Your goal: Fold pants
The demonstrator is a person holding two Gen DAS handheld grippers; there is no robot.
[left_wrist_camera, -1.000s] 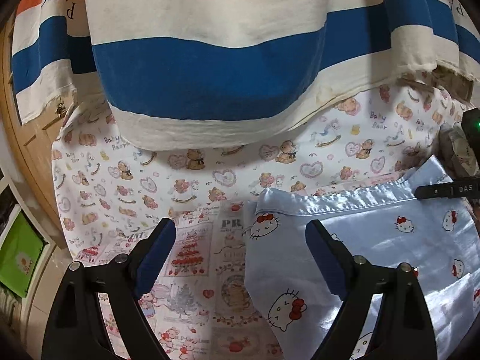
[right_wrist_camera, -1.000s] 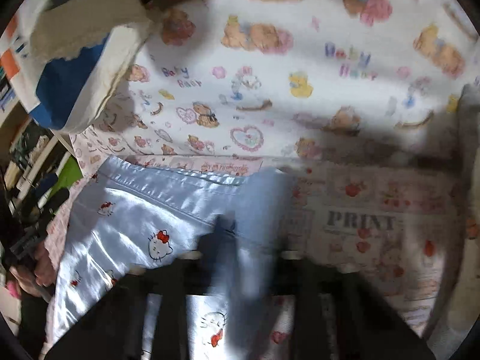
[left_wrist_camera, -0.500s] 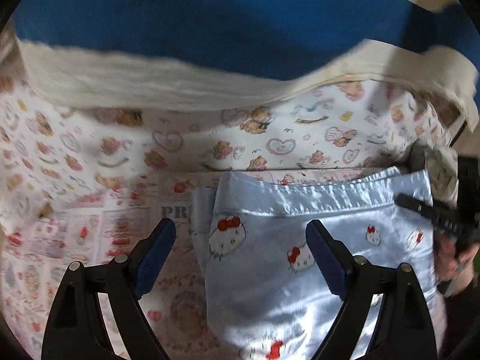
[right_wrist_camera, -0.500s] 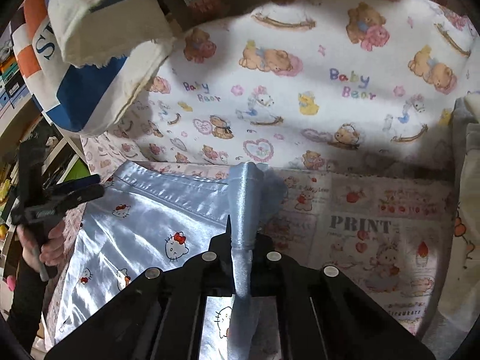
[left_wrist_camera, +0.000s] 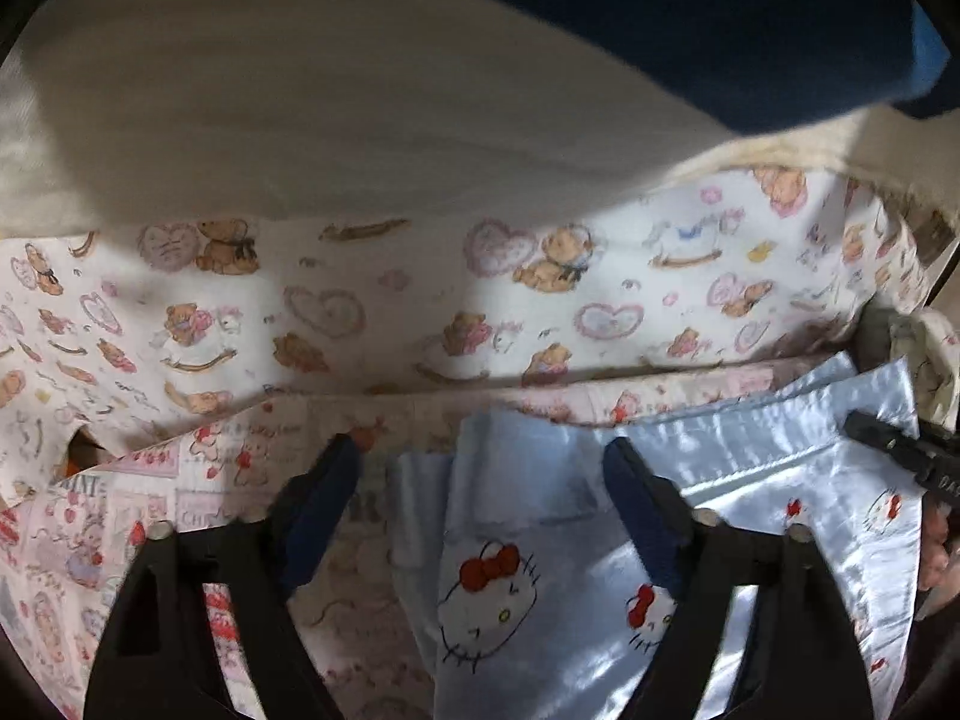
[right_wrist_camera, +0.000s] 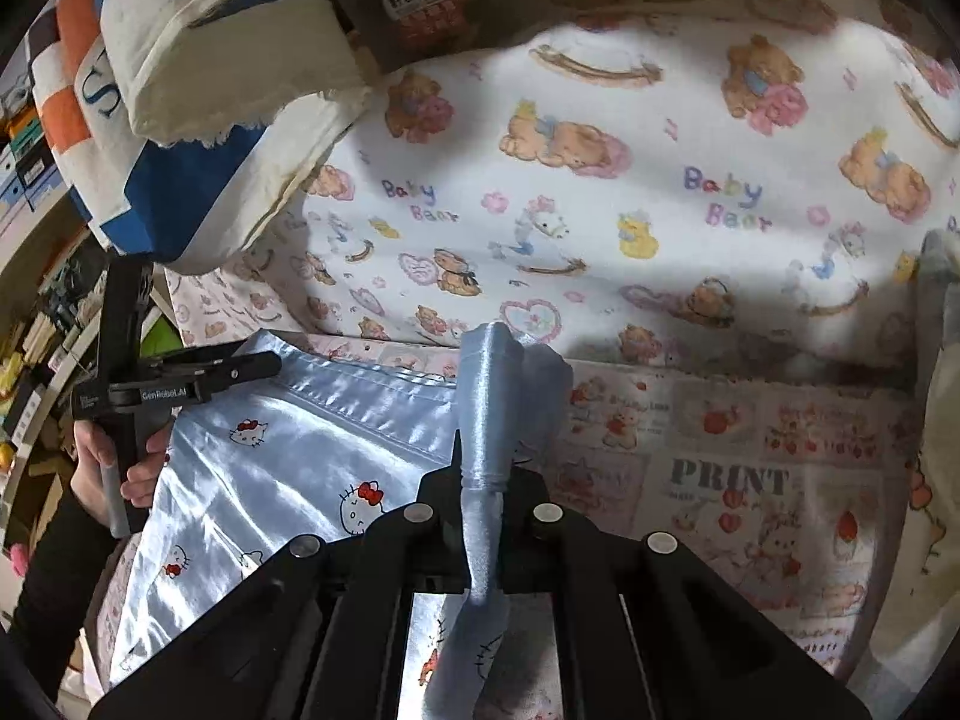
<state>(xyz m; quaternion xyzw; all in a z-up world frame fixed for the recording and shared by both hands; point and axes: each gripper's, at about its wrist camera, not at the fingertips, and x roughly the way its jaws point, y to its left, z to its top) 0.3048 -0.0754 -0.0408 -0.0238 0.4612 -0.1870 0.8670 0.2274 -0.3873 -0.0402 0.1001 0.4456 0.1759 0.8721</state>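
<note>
The pants (left_wrist_camera: 750, 480) are light blue satin printed with cat faces and lie flat on a patterned sheet. In the left wrist view, their near waist corner sits between the blue pads of my left gripper (left_wrist_camera: 480, 480). The jaws are closing and the pads (left_wrist_camera: 318, 504) stand clear of the cloth. In the right wrist view, my right gripper (right_wrist_camera: 483, 474) is shut on a raised pinch of the waistband of the pants (right_wrist_camera: 288, 456). The left gripper (right_wrist_camera: 264, 366) shows at the far waist corner, held by a hand (right_wrist_camera: 120, 474).
A cream, blue and orange striped cushion (left_wrist_camera: 360, 90) (right_wrist_camera: 198, 120) overhangs the back of the bed. A bear-print sheet (right_wrist_camera: 660, 180) rises behind, and a pink "PRINT" cloth (right_wrist_camera: 750, 480) lies under the pants. Cluttered shelves (right_wrist_camera: 36, 150) stand to the left.
My left gripper has come down and forward onto the pants' corner and its jaws have narrowed. The right gripper has stayed shut on the waistband pinch.
</note>
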